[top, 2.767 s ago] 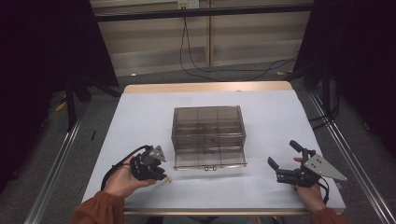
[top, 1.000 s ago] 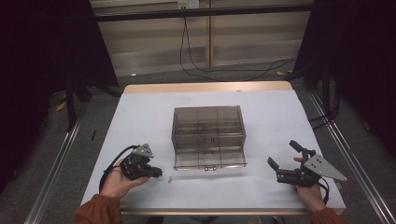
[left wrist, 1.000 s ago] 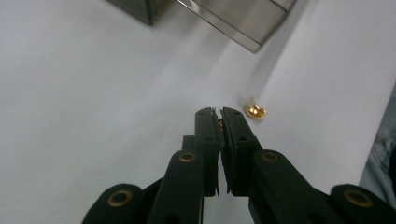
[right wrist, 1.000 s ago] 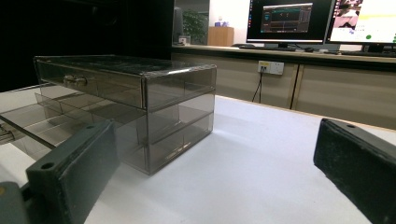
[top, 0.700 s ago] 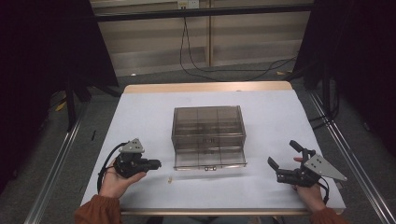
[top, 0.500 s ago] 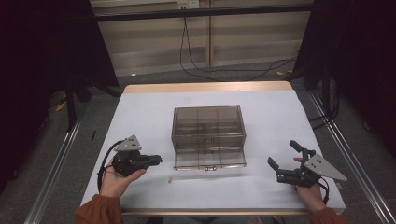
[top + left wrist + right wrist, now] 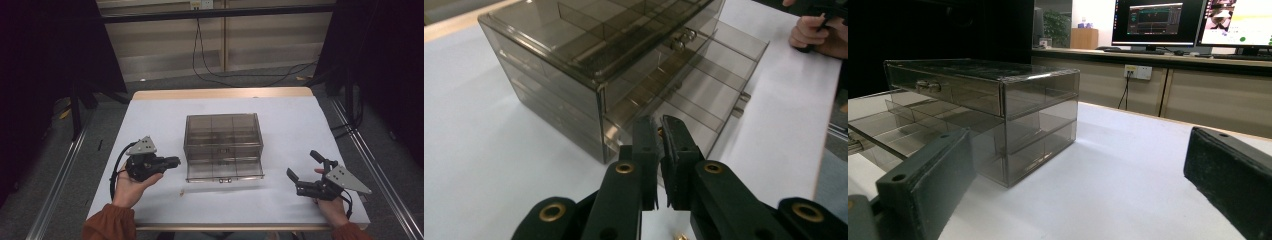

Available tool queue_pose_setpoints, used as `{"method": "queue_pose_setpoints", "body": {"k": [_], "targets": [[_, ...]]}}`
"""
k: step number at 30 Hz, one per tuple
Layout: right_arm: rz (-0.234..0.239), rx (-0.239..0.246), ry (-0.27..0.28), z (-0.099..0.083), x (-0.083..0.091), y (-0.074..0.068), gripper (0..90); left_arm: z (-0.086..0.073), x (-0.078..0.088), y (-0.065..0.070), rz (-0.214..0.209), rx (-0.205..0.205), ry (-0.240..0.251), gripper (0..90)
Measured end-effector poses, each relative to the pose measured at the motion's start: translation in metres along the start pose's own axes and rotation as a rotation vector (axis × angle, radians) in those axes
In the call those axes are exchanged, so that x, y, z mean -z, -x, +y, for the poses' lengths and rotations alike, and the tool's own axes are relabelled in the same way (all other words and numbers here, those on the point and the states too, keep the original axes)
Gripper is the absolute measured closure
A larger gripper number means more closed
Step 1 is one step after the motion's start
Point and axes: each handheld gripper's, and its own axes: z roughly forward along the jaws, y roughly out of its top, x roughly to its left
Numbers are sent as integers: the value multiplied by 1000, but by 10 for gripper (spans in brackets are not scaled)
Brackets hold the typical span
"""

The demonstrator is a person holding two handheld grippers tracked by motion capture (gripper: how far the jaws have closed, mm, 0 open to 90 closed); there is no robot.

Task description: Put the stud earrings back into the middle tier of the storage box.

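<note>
Left gripper point(image 7: 172, 161) pinched on a small brass piece point(image 7: 659, 132) beside the smoked drawer box point(image 7: 223, 142) (bottom drawer out), right gripper point(image 7: 305, 170) spread wide.

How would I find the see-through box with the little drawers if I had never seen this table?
Look at the white table. In its middle stands the drawer box, between the left gripper and the right gripper. It is smoky and see-through, and its bottom drawer is pulled out.

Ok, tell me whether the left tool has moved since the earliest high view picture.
Yes. The left tool has shifted left and farther up the table, away from the near edge, now level with the clear drawer box front.
</note>
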Motion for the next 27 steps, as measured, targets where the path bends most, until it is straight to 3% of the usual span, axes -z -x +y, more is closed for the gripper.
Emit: {"method": "queue_pose_setpoints", "body": {"k": [10,16,19,27], "targets": [[0,-1,1,0,0,0,0,23,-14,5,-23,-46,-5,858],[-1,-3,1,0,0,0,0,42,-29,9,-32,-94,-60,857],[-1,-2,1,0,0,0,0,49,-35,11,-46,-105,-63,858],[0,-1,0,0,0,0,0,68,-55,17,-75,-180,-164,857]]}}
